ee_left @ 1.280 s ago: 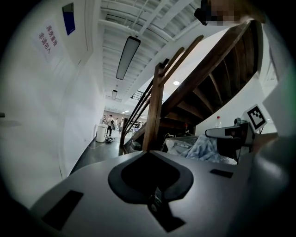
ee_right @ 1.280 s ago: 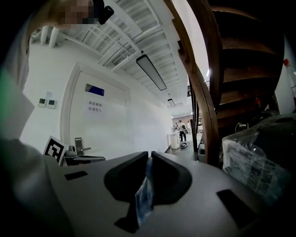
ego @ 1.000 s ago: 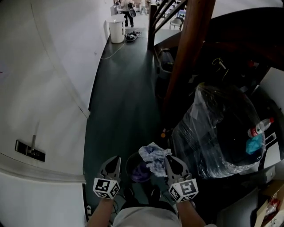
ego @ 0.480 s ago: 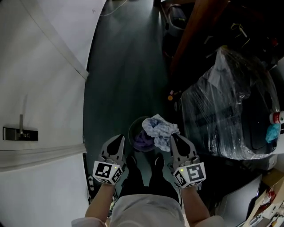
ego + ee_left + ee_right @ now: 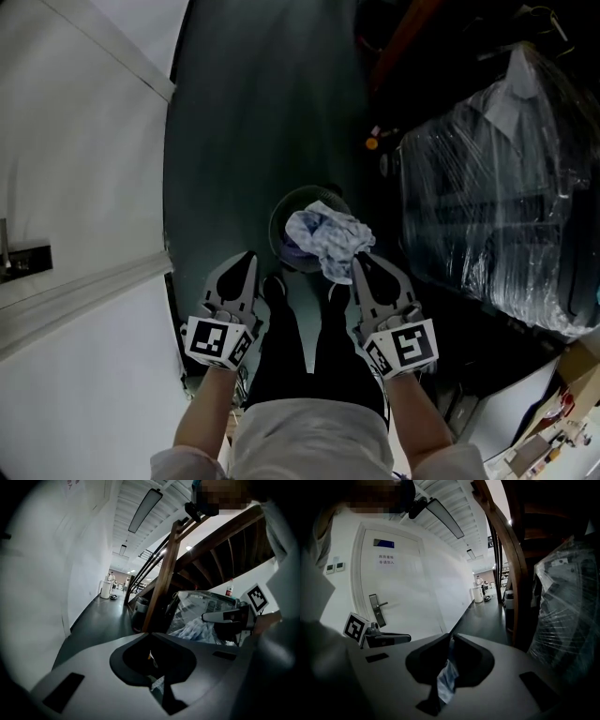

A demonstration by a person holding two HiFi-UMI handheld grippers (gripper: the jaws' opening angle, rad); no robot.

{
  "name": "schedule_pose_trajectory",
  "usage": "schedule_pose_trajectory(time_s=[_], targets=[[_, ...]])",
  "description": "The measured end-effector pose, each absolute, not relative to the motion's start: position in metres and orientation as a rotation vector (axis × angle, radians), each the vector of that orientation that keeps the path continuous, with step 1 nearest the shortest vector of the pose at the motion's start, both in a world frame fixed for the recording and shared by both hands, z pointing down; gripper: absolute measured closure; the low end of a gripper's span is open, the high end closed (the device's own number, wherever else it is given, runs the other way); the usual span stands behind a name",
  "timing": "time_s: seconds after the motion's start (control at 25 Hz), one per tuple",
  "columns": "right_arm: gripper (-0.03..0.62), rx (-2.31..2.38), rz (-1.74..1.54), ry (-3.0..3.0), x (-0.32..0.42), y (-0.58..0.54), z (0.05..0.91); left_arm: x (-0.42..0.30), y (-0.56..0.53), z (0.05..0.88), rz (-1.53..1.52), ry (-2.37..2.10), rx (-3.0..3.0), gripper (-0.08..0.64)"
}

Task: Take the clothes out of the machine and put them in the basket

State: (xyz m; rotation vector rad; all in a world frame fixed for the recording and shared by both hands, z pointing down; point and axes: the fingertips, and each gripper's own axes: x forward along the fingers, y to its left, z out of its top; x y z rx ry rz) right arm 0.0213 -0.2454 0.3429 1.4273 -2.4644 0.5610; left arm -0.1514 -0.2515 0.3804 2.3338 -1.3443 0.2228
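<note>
My right gripper [image 5: 360, 264] is shut on a crumpled white-and-blue cloth [image 5: 324, 240], which hangs over the near right rim of a small round dark basket [image 5: 298, 195] on the floor. A purple garment [image 5: 292, 249] lies inside the basket. In the right gripper view the cloth [image 5: 446, 679] is pinched between the closed jaws of the right gripper [image 5: 451, 640]. The left gripper [image 5: 246, 262] hovers beside the basket's near left, jaws together, holding nothing. From the left gripper view, that gripper [image 5: 152, 638] faces the cloth [image 5: 193, 632] on its right. No machine is in view.
A white door with a handle [image 5: 22, 260] and a white wall fill the left. A large plastic-wrapped bundle [image 5: 497, 197] stands at the right, beside a wooden stair post [image 5: 513, 573]. The person's dark legs [image 5: 300, 352] stand just behind the basket. Dark green floor runs ahead.
Both grippers have sunk toward the floor. The cloth in the right gripper has come down over the basket. The head view now looks more steeply down.
</note>
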Motion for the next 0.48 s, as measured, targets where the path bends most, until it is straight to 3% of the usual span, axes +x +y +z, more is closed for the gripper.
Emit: schedule_pose_trajectory(time_s=[0.48], targets=[[0.563, 1.316, 0.716, -2.432, -0.007, -0.249, 0.453, -0.155, -0.24, 0.483, 0.29, -1.31, 2.244, 0.538]])
